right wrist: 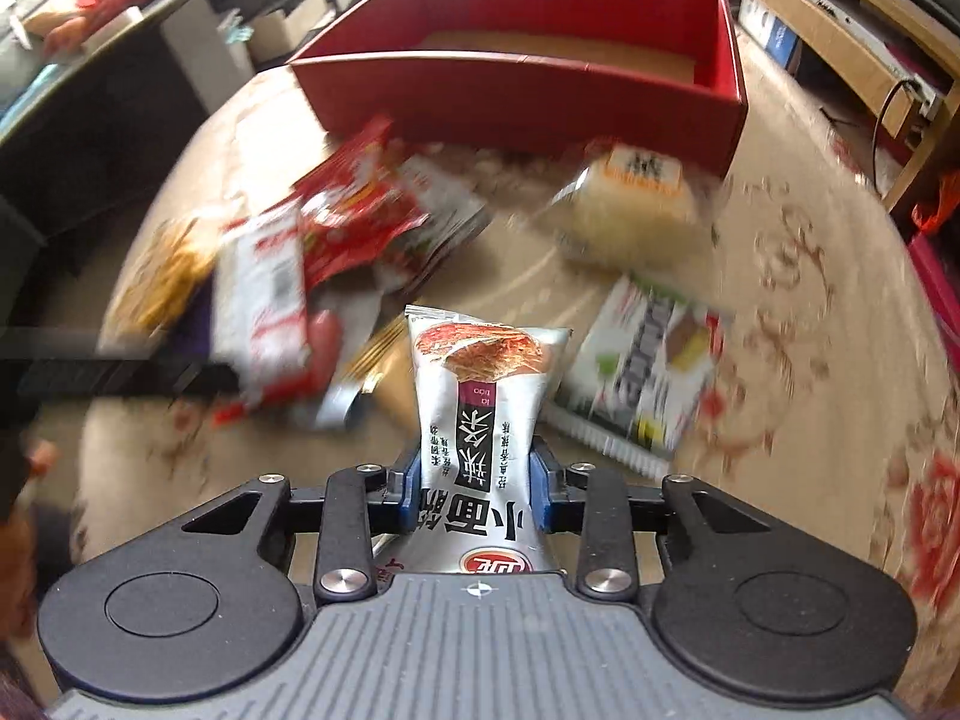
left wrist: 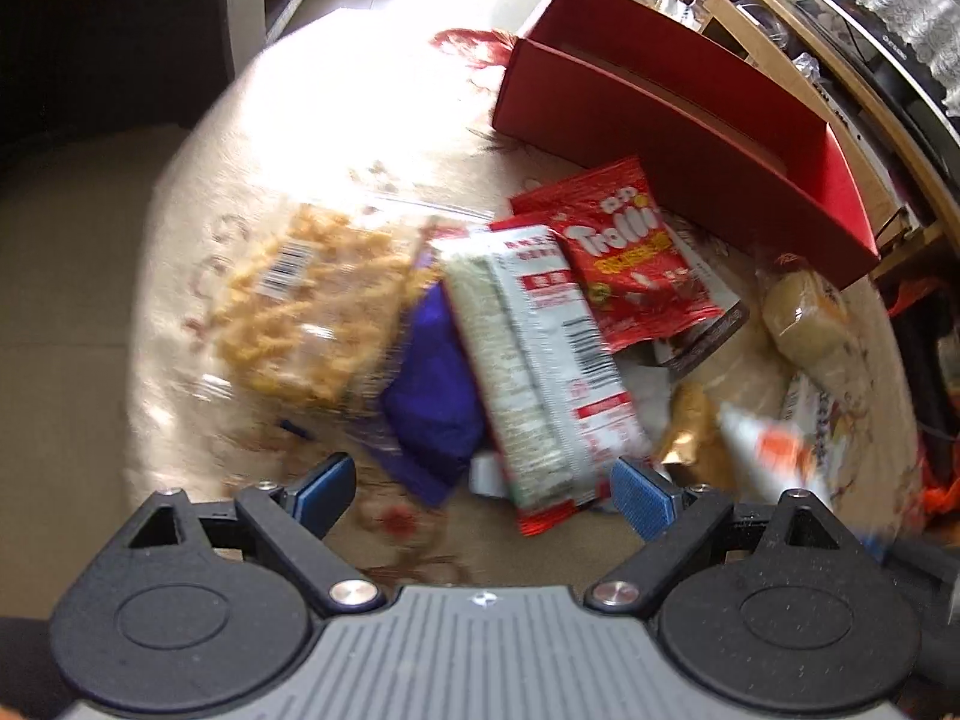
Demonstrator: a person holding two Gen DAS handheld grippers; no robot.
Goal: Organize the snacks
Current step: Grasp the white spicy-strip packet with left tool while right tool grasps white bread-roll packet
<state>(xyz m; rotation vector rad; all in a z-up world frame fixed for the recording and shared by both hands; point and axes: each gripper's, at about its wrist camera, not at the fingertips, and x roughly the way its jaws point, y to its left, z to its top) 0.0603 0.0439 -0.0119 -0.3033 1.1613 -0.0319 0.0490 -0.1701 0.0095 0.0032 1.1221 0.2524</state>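
My right gripper (right wrist: 477,489) is shut on a silver snack packet (right wrist: 480,396) and holds it above the table. Ahead stands an open red box (right wrist: 522,102), with a brown floor and nothing in it that I can see. My left gripper (left wrist: 483,492) is open and empty, low over a pile of snacks: a white and red packet (left wrist: 540,360), a red Trolli bag (left wrist: 630,246), a purple packet (left wrist: 435,396) and a clear bag of yellow twists (left wrist: 312,306). The red box also shows in the left wrist view (left wrist: 678,120), far right.
A cream bun in clear wrap (right wrist: 630,210) lies near the box. A white and green packet (right wrist: 642,378) lies right of my held packet. The round table has a floral cloth (right wrist: 840,360). Wooden shelves (right wrist: 840,18) stand behind on the right, dark furniture (right wrist: 90,120) on the left.
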